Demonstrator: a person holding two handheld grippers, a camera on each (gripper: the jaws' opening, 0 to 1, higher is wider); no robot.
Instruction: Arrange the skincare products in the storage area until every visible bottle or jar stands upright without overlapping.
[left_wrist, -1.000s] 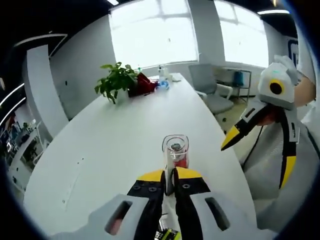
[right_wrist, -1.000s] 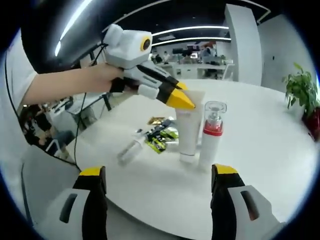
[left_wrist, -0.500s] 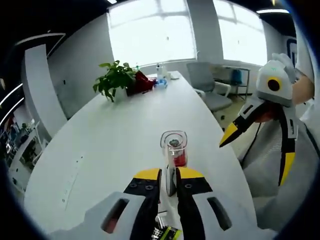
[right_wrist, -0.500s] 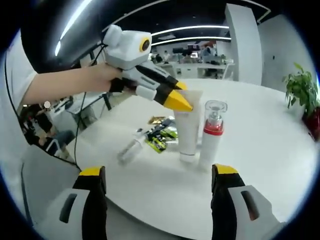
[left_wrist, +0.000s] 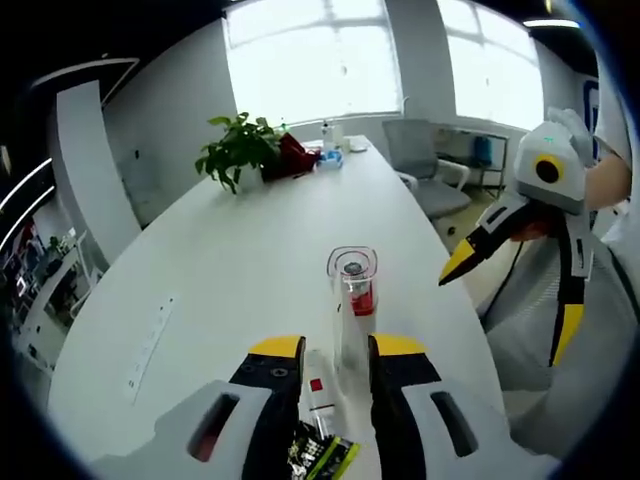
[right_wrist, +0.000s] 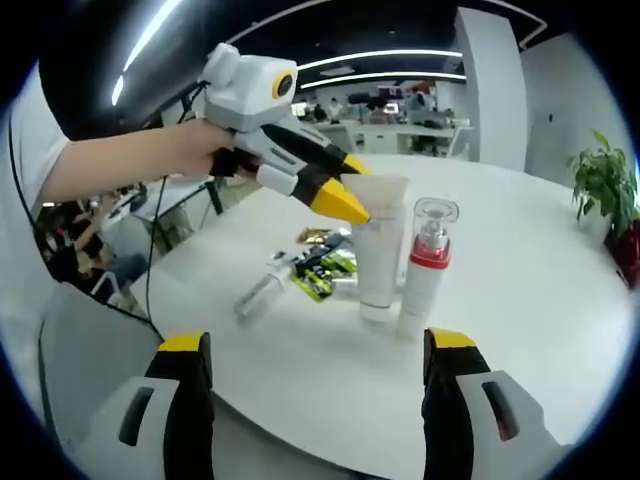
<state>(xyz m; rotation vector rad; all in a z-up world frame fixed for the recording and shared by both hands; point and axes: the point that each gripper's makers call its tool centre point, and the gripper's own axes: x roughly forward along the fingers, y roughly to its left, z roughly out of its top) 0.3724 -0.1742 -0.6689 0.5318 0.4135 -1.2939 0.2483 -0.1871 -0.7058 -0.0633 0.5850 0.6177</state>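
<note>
**Two grippers at a white table bearing skincare products**

In the left gripper view, a potted plant (left_wrist: 238, 150) stood at the upper left on the far end of the white table (left_wrist: 230, 270). At lower centre the left gripper (left_wrist: 335, 348) had its jaws parted, with the crimped top of the white tube (left_wrist: 318, 385) in the gap between them — contact could not be told. Just beyond stood the pump bottle (left_wrist: 352, 310), upright, with a clear cap and red collar. A dark sachet (left_wrist: 322, 460) lay at the bottom edge. At the right, the right gripper (left_wrist: 462, 262) hung off the table's edge, its yellow tips close together.

In the right gripper view, a hand (right_wrist: 190, 150) at the upper left held the left gripper (right_wrist: 345, 195), whose yellow tips sat at the tube's top. Lower left of centre, a small clear bottle (right_wrist: 262, 293) lay on its side, beside green-and-black sachets (right_wrist: 322, 270). Right of these the white tube (right_wrist: 378, 250) and pump bottle (right_wrist: 428, 262) stood upright, side by side. The right gripper (right_wrist: 318, 345) was spread wide along the bottom — nothing between its jaws.
</note>
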